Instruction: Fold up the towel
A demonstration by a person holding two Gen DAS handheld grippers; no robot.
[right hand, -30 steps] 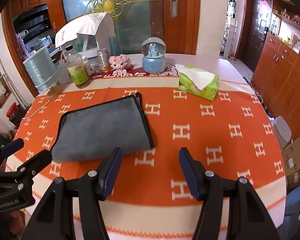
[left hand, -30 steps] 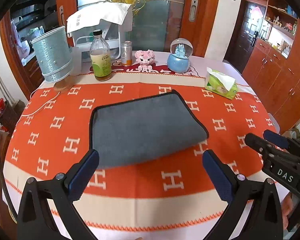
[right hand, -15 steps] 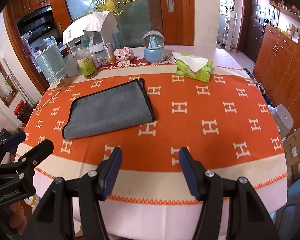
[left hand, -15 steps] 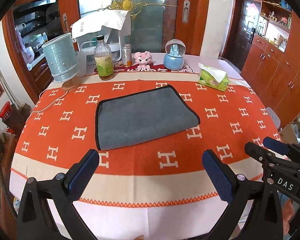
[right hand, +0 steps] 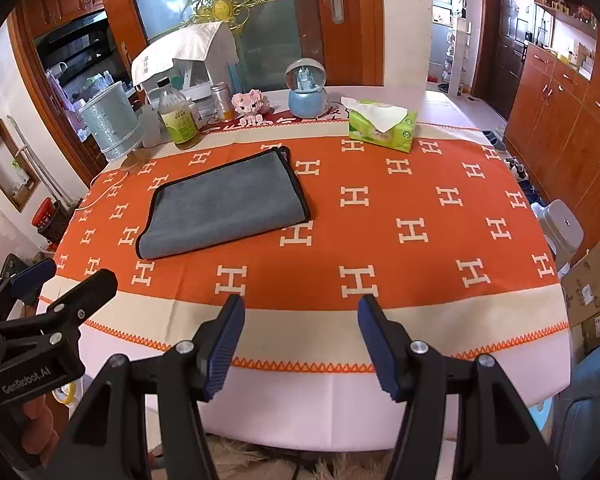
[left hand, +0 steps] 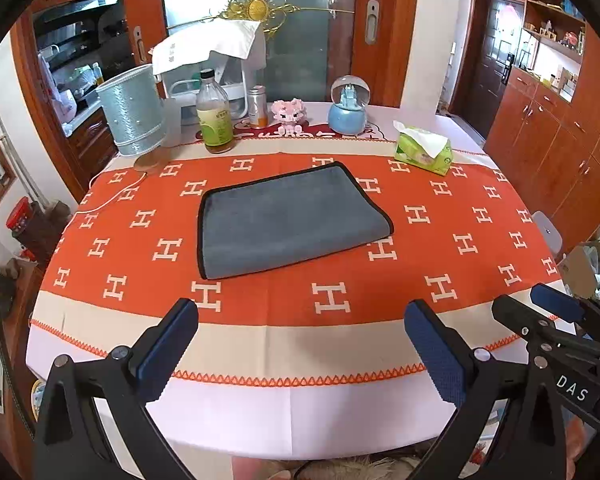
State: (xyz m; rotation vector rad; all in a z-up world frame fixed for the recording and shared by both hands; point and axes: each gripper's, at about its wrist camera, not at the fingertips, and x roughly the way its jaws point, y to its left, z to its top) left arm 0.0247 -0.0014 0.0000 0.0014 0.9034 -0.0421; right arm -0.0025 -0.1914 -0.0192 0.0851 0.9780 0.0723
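Observation:
A grey towel (left hand: 288, 220) with black trim lies folded flat on the orange H-pattern tablecloth (left hand: 340, 304); it also shows in the right wrist view (right hand: 224, 208). My left gripper (left hand: 300, 344) is open and empty, held back over the table's near edge, well short of the towel. My right gripper (right hand: 300, 332) is open and empty, also back at the near edge, to the right of the towel. The right gripper shows in the left wrist view (left hand: 556, 316), and the left gripper in the right wrist view (right hand: 48, 284).
At the table's far side stand a light blue lamp (left hand: 134, 120), a bottle (left hand: 216, 116), a small can (left hand: 258, 106), a pink toy (left hand: 288, 114), a snow globe (left hand: 348, 106) and a green tissue pack (left hand: 422, 150). A cord (left hand: 108, 200) runs at left. Wooden cabinets (left hand: 560, 140) stand at right.
Both grippers have pulled back from the towel toward the near table edge, so the towel looks smaller and farther. The towel has stayed folded in place. Both stay open.

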